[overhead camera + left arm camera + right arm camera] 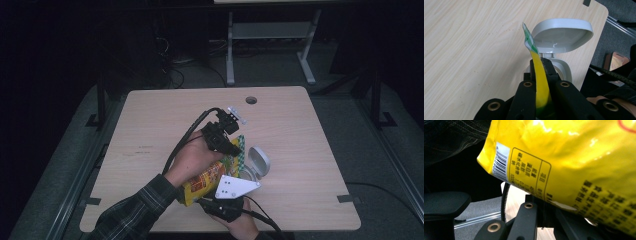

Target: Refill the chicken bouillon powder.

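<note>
A yellow snack bag [204, 181] with a green checked top seal hangs tilted between both grippers over the wooden table [150, 120]. My left gripper [234, 148] is shut on the bag's top edge [540, 80], the seal sticking out past its fingertips [549, 67]. My right gripper [226, 200], under its grey plate, is shut on the bag's bottom edge [564, 157], near the barcode. Just beyond the bag stands a white container [248, 173] with its hinged lid [562, 35] open.
A round cable hole [251, 100] sits near the table's far edge. Cables trail from both grippers across the near half. A grey desk frame [270, 35] stands on the floor behind. The table's right edge [599, 27] runs close to the container.
</note>
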Demonstrator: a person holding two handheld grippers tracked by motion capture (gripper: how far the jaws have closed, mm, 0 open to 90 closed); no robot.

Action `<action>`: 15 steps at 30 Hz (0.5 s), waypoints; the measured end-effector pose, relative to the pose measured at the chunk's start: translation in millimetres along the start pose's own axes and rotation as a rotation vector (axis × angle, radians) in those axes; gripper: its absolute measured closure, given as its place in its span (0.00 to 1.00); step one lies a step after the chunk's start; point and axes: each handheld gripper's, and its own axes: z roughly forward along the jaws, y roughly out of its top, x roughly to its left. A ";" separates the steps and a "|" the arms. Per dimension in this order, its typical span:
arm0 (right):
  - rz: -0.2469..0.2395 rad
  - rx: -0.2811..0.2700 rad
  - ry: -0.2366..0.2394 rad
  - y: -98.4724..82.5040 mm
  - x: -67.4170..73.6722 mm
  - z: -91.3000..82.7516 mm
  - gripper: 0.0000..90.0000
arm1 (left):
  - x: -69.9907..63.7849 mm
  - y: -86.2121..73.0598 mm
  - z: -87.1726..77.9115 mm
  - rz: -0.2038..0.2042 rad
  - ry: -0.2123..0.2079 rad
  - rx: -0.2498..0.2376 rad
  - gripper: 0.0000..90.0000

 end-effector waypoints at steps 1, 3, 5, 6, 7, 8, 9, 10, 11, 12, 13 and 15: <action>0.001 0.000 0.000 0.1 0.1 0.0 1.00 | 0.0 -0.1 -0.1 -0.002 0.001 -0.001 1.00; 0.000 -0.001 0.001 0.3 0.0 0.3 1.00 | 0.0 0.0 -0.4 -0.001 0.003 0.002 1.00; 0.004 -0.002 0.003 0.6 0.2 0.4 1.00 | -0.4 0.3 -0.6 -0.004 0.007 0.005 1.00; 0.004 -0.003 0.004 0.8 0.3 0.3 1.00 | -0.6 0.6 -0.7 -0.002 0.008 0.007 1.00; 0.006 -0.004 0.005 1.0 0.4 0.2 1.00 | -0.9 0.9 -0.9 0.000 0.011 0.010 1.00; 0.006 -0.006 0.006 1.2 0.4 0.1 1.00 | -1.0 1.2 -0.8 0.003 0.012 0.009 1.00; 0.006 -0.006 0.006 1.3 0.4 0.0 1.00 | -1.2 1.6 -1.0 0.002 0.012 0.013 1.00; 0.006 -0.008 0.006 1.4 0.4 -0.1 1.00 | -1.3 1.7 -0.7 0.000 0.013 0.011 1.00; 0.005 -0.009 0.006 1.6 0.3 -0.2 1.00 | -1.4 2.1 -0.7 -0.001 0.015 0.015 1.00; 0.006 -0.010 0.006 1.7 0.3 -0.3 1.00 | -1.4 2.4 -0.6 -0.002 0.016 0.017 1.00; 0.007 -0.011 0.006 1.7 0.3 -0.3 1.00 | -1.8 2.5 -0.3 -0.005 0.016 0.016 1.00; 0.010 -0.012 0.007 1.8 0.2 -0.3 1.00 | -1.8 2.8 -0.3 -0.002 0.018 0.022 1.00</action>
